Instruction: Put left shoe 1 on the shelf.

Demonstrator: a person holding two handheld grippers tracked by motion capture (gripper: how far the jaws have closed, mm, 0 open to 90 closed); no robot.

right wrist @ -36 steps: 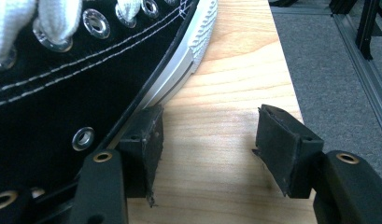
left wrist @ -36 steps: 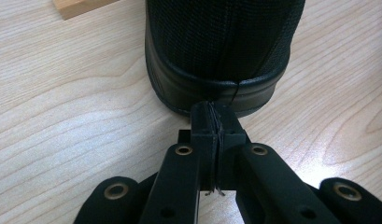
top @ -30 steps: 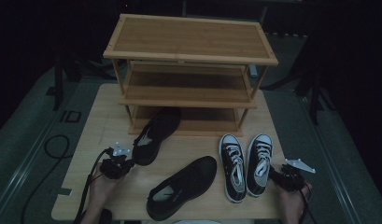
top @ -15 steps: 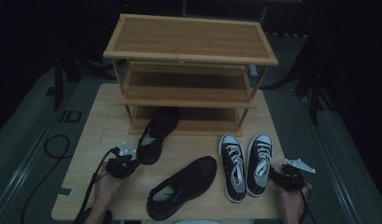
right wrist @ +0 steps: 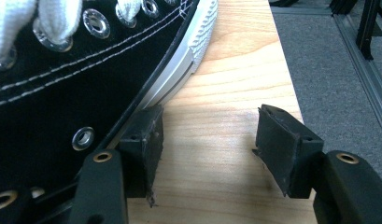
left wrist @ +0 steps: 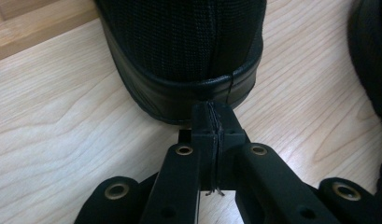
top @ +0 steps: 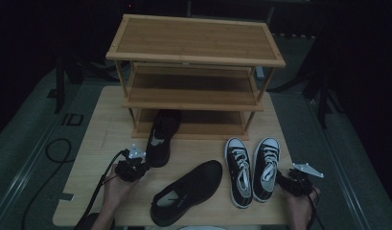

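The room is dim, with black darkness across the top and upper corners of the frame. A pale wooden table [top: 102, 124] fills the lower middle. At its far end stands a three-tier wooden rack [top: 196, 72]. Grey carpeted floor [top: 26, 129] flanks the table on both sides, where a dark cable [top: 52, 153] loops at lower left.

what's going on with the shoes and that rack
A person holds a gripper in each hand at a wooden table. The left gripper, jaws shut, presses against the heel of a black slip-on shoe whose toe lies on the bottom shelf of the wooden shoe rack. The right gripper waits open beside a black-and-white sneaker. Another slip-on lies in front.
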